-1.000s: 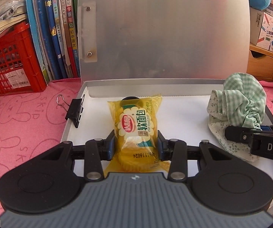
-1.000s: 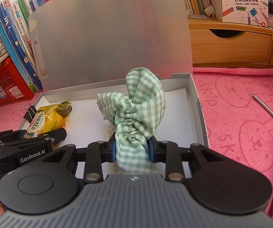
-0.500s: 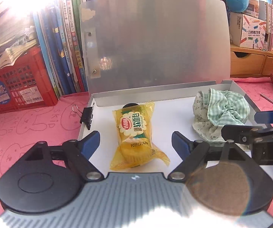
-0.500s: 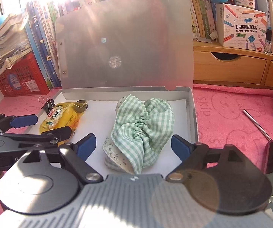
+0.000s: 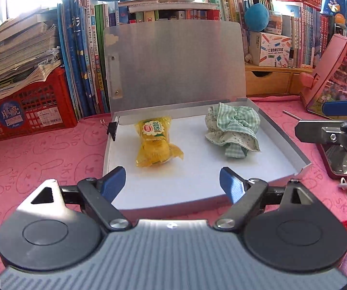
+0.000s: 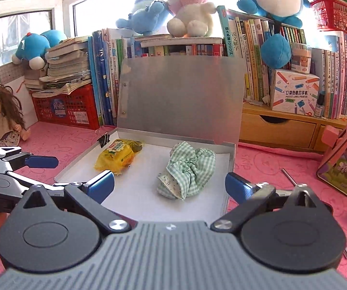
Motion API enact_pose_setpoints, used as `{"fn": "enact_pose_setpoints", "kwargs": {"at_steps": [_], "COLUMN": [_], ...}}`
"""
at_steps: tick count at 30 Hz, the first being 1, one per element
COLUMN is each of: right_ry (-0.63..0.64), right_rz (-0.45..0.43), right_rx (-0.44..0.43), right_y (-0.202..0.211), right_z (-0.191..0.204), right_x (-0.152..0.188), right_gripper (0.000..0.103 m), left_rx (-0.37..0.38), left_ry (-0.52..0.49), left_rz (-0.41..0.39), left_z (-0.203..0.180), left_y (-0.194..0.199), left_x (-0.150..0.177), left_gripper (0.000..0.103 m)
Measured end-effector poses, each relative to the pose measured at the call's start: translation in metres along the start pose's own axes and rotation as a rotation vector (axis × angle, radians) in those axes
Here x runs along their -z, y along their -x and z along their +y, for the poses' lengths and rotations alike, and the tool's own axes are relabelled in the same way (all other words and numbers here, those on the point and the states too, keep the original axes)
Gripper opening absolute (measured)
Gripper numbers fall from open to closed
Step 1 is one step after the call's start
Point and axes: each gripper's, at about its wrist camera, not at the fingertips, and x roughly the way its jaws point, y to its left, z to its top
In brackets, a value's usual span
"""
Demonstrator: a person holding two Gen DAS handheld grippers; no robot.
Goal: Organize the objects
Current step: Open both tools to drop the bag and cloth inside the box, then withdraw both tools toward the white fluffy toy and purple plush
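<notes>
Two tongs gaping empty, left tongs [image 5: 172, 181] short of snack packet [image 5: 155, 142], right tongs [image 6: 169, 186] short of checked cloth [image 6: 187, 169]

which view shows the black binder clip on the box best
The left wrist view. There the binder clip sits in clear profile on the left wall of the open box, black body and wire handle both visible. In the right wrist view it is smaller and partly behind the yellow snack packet.
</notes>
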Motion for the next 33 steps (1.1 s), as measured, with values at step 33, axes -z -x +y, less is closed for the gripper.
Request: {"fn": "enact_pose_setpoints", "kwargs": {"at_steps": [33], "right_ry": [-0.052], "right_rz": [-0.027], "right_rx": [0.113], "right_y": [0.092], "right_z": [0.025], "right_x": [0.144], "right_gripper": [0.103], "left_rx": [0.180], "left_ry": [-0.023], "left_rz": [-0.118], "left_z": [-0.065], "left_y": [0.155], "left_x": [0.148], "left_gripper": [0.093]}}
